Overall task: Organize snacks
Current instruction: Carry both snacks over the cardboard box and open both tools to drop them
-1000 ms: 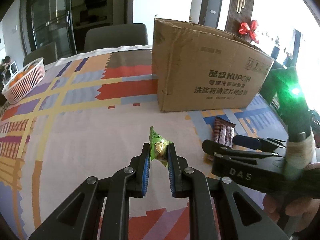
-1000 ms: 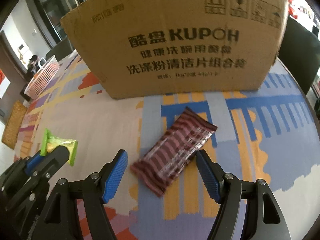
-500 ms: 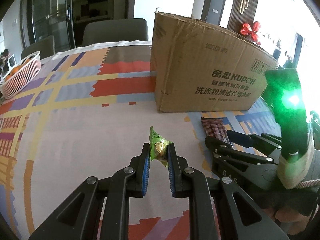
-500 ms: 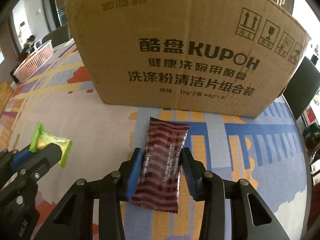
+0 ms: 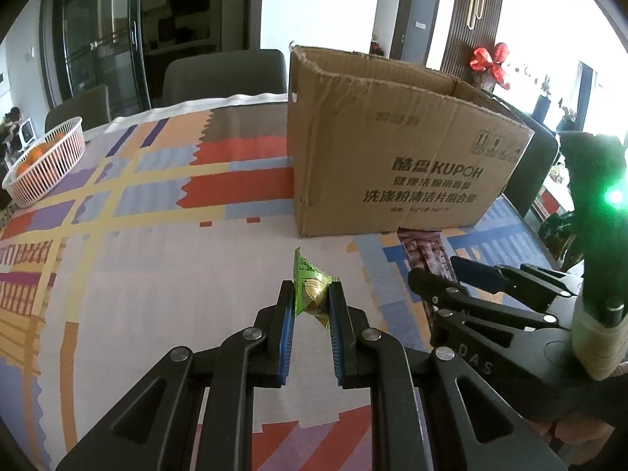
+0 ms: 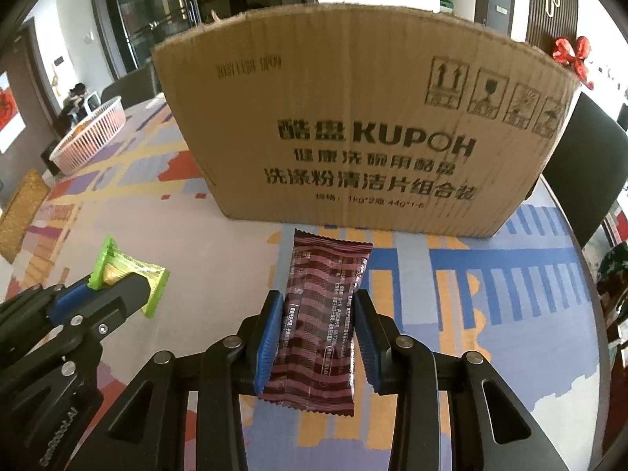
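While the left tool [image 5: 311, 306] pinches a green foil-wrapped candy [image 5: 310, 294], the right tool [image 6: 318, 325] clamps a maroon striped snack bar [image 6: 324, 310] before the brown cardboard box [image 6: 365, 133].

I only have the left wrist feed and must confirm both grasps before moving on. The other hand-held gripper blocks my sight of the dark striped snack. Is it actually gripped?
Observer: Yes. In the right wrist view the right hand-held gripper has both blue pads pressed against the maroon striped snack bar.
Operator: Which way does the bar lie?
Observer: Lengthwise along the fingers, its far end pointing at the cardboard box.
Operator: And how does my green snack look from that side?
Observer: The green snack packet sticks out of the left hand-held gripper on both sides of the fingertips.
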